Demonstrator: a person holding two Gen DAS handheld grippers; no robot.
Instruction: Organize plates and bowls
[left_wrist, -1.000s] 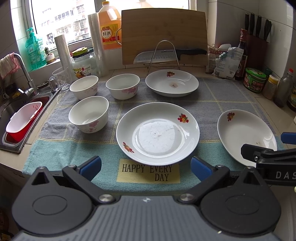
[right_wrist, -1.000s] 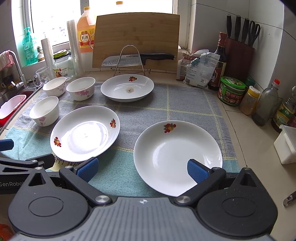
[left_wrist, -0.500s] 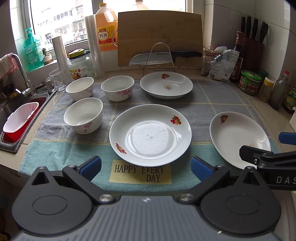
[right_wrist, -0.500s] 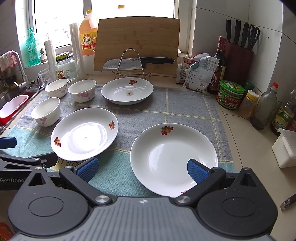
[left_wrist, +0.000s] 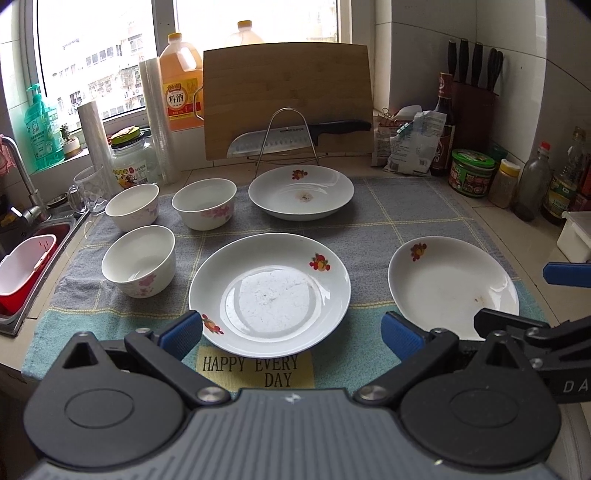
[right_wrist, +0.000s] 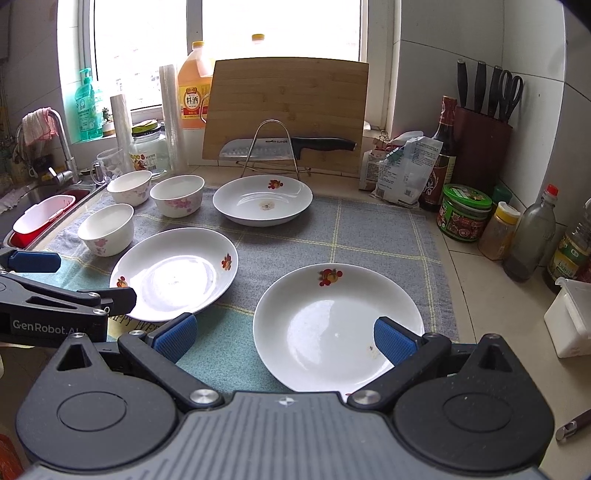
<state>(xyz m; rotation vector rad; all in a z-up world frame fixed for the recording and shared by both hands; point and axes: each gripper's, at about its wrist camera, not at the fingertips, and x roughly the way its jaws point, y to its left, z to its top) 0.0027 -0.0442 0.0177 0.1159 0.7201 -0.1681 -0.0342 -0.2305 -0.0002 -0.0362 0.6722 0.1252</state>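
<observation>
At the far left a steel sink (left_wrist: 14, 236) is seen, with a red and white plastic basket (left_wrist: 22, 273) set inside it. A woven towel (left_wrist: 388, 221), grey with thin yellow lines and a teal band along the near edge, is spread over the counter, and all the dishes are laid on it. Three round white bowls are grouped on its left part: the near bowl (left_wrist: 139, 260), the far-left bowl (left_wrist: 133, 206) and the middle bowl (left_wrist: 204, 203), each glazed smooth and printed with pale pink flowers, none touching another. The left gripper (left_wrist: 291, 332) is held low over the near edge of the towel, its blue ribbed pads spread wide apart with nothing between them. Just ahead of it lies the centre plate (left_wrist: 269, 295), shallow, glossy white, marked with two red and orange fruit motifs on the rim. Behind it the far plate (left_wrist: 301, 192), of the same make, is seen with a small brown spot at its middle. A bamboo cutting board (left_wrist: 288, 99) is propped against the window behind it, with a steel-bladed knife (left_wrist: 295, 138) resting on a wire rack. To the right, the right plate (right_wrist: 338, 325) lies well apart from the others. The right gripper (right_wrist: 282, 338) is poised over its near rim, fingers wide apart and holding nothing
</observation>
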